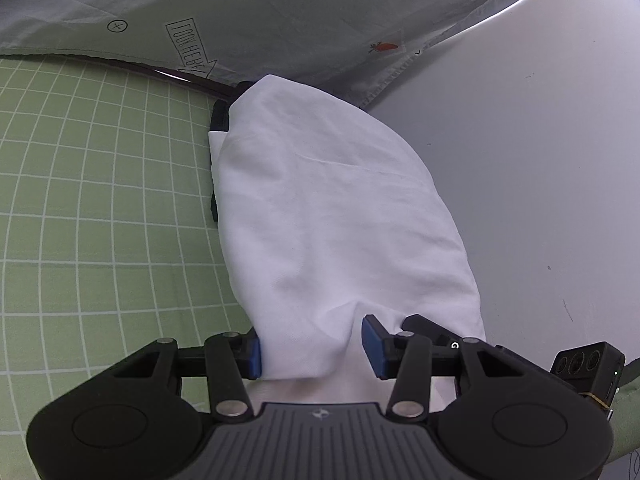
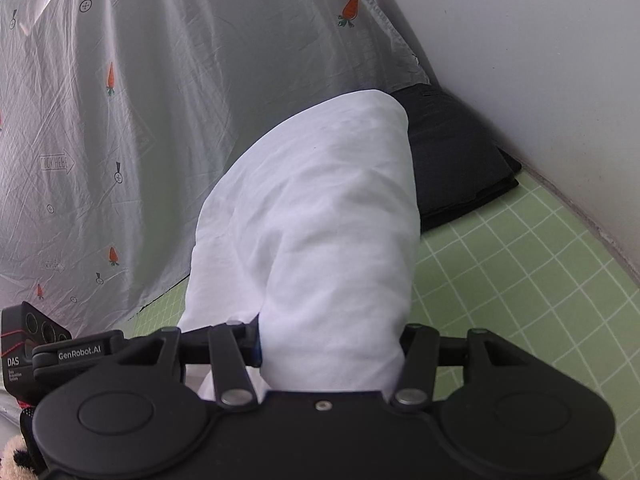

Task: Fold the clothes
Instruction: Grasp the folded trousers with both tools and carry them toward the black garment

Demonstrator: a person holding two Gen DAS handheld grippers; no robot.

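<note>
Risked dropping one end of the white garment (image 1: pixel 340 208) if either clamp slackened, or knocking askew the folded black clothes (image 2: pixel 452 160) lying just beyond and partly under its far end if set down carelessly; could also have snagged the carrot-print sheet (image 2: pixel 120 100) hanging ahead. Left hand-held gripper (image 1: pixel 312 348) tilted downward, jaws partway apart yet clamped on a thick bunch of the white cloth, blue pads (image 1: pixel 372 344) pressing from both sides. Right hand-held gripper (image 2: pixel 328 352) likewise angled down, closed on the other bundled end. Garment stretched forward from both, above the green gridded mat (image 2: pixel 520 272), wall (image 1: pixel 540 160) close at the side.
</note>
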